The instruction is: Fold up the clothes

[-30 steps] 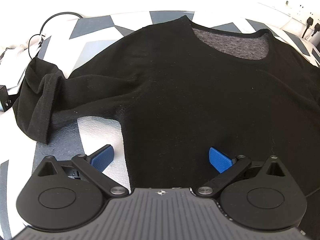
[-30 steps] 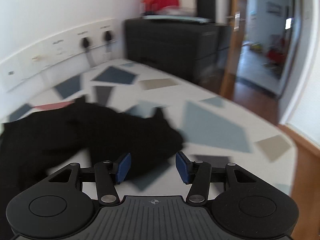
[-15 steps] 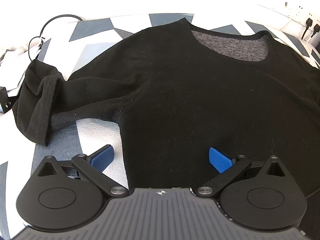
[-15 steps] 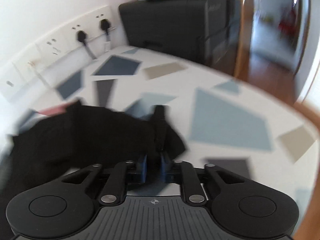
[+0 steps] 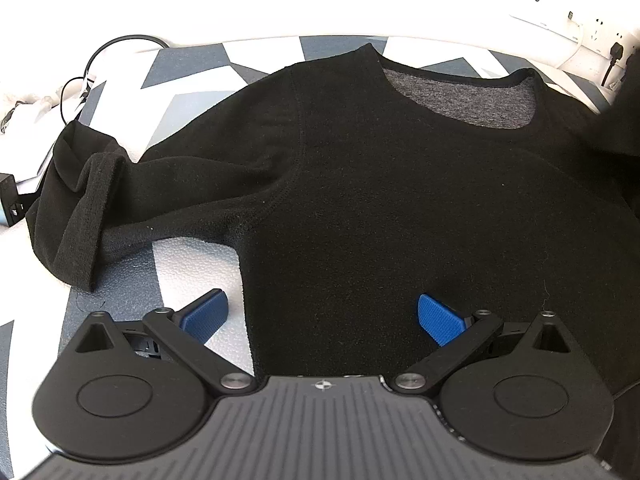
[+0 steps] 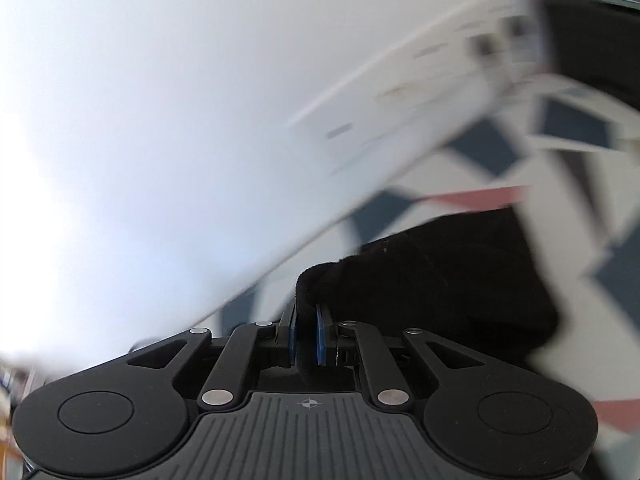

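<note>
Two grippers — your right gripper (image 6: 306, 332) clamps the black sweater (image 5: 380, 184) sleeve (image 6: 420, 280) trailing rightward off its fingertips, left gripper (image 5: 320, 316) splayed over the hem.

Bare mat (image 5: 192, 268) left of sweater (image 5: 380, 200); cables (image 5: 80, 76) crowd far-left corner.

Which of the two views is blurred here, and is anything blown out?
Right wrist view: wall and patterned surface smeared by motion, only the right gripper and pinched black fabric fairly sharp. Left wrist view: sharp on the black sweater, top background overexposed white.
</note>
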